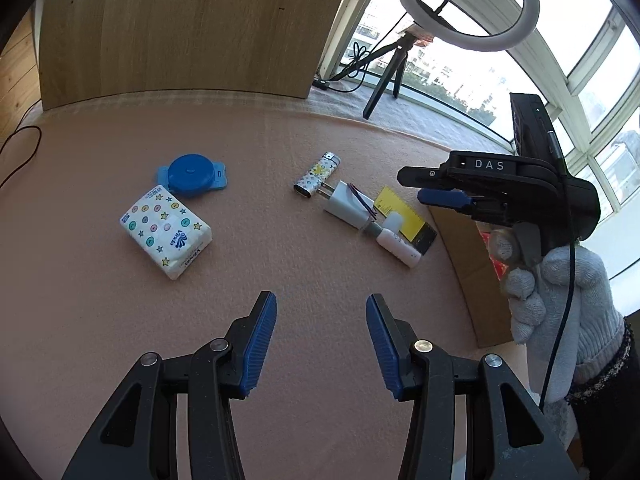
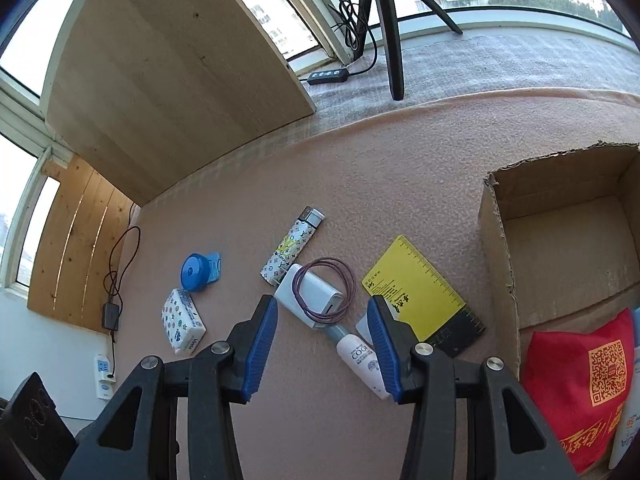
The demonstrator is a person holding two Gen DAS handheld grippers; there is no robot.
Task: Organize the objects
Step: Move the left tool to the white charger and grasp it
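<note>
Both the left gripper (image 1: 321, 344) and right gripper (image 2: 322, 346) hover with jaws wide apart, holding nothing; one small white squeeze tube (image 2: 362, 364) lies on the pink felt table (image 2: 400, 184) below the right jaws, grey cap toward one white wall charger (image 2: 310, 296); one open cardboard box (image 2: 500, 240) stands beside.

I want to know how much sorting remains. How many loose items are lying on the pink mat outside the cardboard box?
7: tissue pack, blue tape measure, lighter, white charger with hair tie on it, small bottle, yellow card. Others may be hidden.
</note>
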